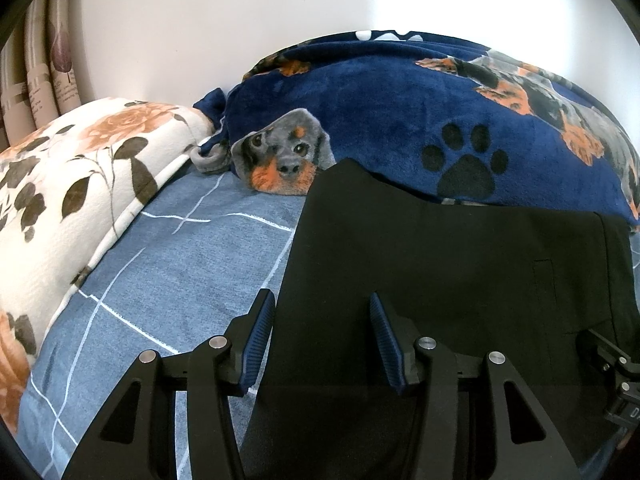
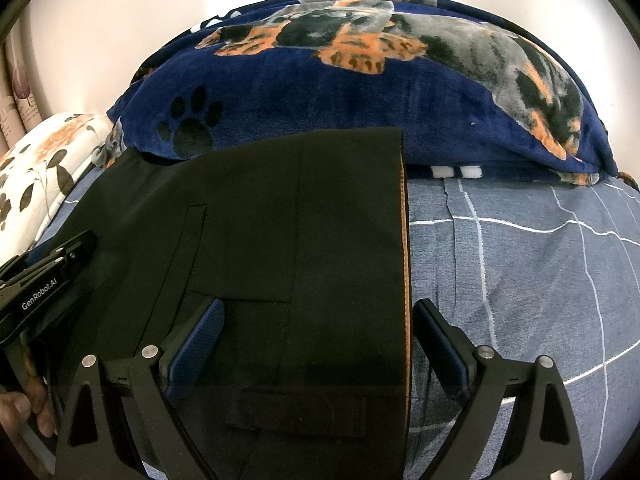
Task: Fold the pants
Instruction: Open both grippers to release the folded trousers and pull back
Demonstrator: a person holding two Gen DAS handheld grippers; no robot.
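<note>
Both grippers spread wide, gripping nothing: pants (image 1: 440,264) edge lying between left gripper (image 1: 322,340) fingers; waistband lying between right gripper (image 2: 318,344) fingers.

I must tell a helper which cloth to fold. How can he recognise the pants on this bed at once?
On the blue checked bedsheet, look in front of the navy dog-print blanket. The pants lie flat there, between both open hand-held grippers. They are the only plain black cloth, with a thin brown edge along one side.

Bed (image 1: 168,280): blue checked sheet.
Pants (image 2: 300,240): lay flat on the bed.
Dog-print blanket (image 1: 400,120): heaped behind pants.
Floral quilt (image 1: 72,184): left of pants.
</note>
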